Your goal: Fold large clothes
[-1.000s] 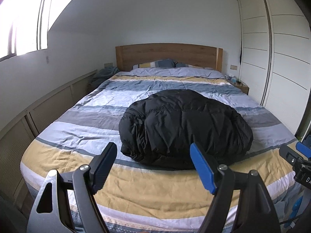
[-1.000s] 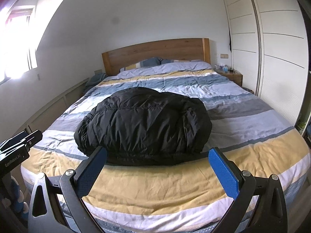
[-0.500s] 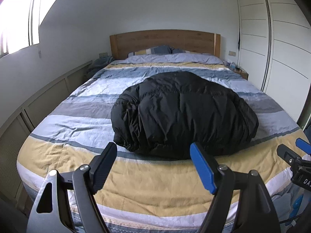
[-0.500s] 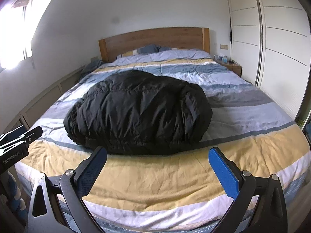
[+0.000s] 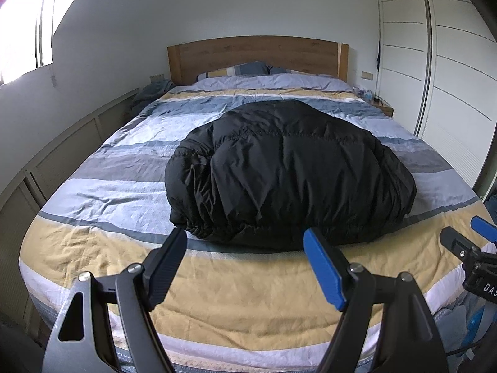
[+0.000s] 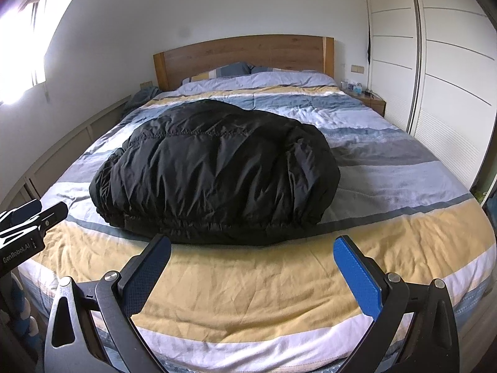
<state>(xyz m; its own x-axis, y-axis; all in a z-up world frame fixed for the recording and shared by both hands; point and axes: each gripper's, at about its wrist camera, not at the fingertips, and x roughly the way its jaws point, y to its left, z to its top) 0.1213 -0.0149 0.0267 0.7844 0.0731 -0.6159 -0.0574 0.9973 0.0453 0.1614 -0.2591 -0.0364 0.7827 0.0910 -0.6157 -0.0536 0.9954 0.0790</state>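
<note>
Jacket (image 5: 289,171) beyond both open tools

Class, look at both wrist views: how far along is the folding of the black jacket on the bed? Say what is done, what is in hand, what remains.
Done: the black jacket lies in a puffy bundle on the striped bed, possibly part folded. In hand: nothing; the left claw and right claw are both open, short of its hem. Left: gripping and folding it.
</note>
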